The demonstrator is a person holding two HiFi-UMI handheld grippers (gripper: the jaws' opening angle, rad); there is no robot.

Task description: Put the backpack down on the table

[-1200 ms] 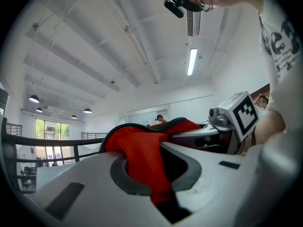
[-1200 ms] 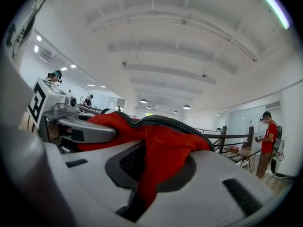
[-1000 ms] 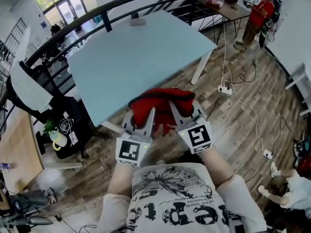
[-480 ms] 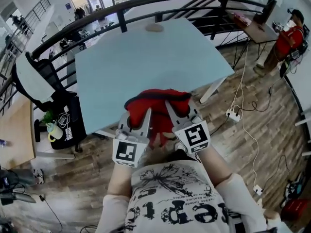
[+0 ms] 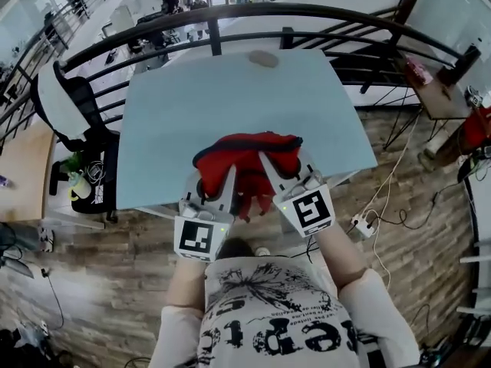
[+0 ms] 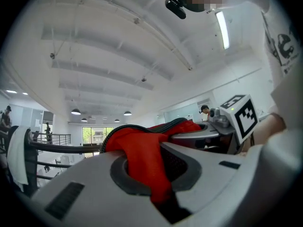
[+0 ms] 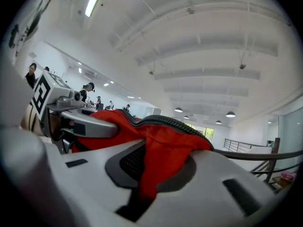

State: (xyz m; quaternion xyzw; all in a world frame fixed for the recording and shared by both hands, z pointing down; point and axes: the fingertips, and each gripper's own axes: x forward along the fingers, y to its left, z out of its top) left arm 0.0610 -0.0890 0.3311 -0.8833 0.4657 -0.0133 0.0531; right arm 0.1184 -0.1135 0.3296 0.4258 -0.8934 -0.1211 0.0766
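A red backpack [image 5: 245,159] with a black zip hangs between my two grippers over the near edge of the pale blue table [image 5: 230,98]. My left gripper [image 5: 217,181] is shut on its red fabric [image 6: 142,160] at the left side. My right gripper [image 5: 270,175] is shut on the fabric [image 7: 158,160] at the right side. In both gripper views the cloth is pinched between the jaws and bulges above them, and each view shows the other gripper beyond the cloth. The bag's lower part is hidden behind the grippers.
A small oval object [image 5: 262,58] lies at the table's far edge. A curved black railing [image 5: 230,14] runs behind the table. A black office chair [image 5: 69,121] with a white back stands at the left. A power strip and cables [image 5: 360,225] lie on the wooden floor at the right.
The view has swung so the table now lies straight ahead and nearer. The backpack, held by both grippers, has come from beside the table's corner to over its near edge.
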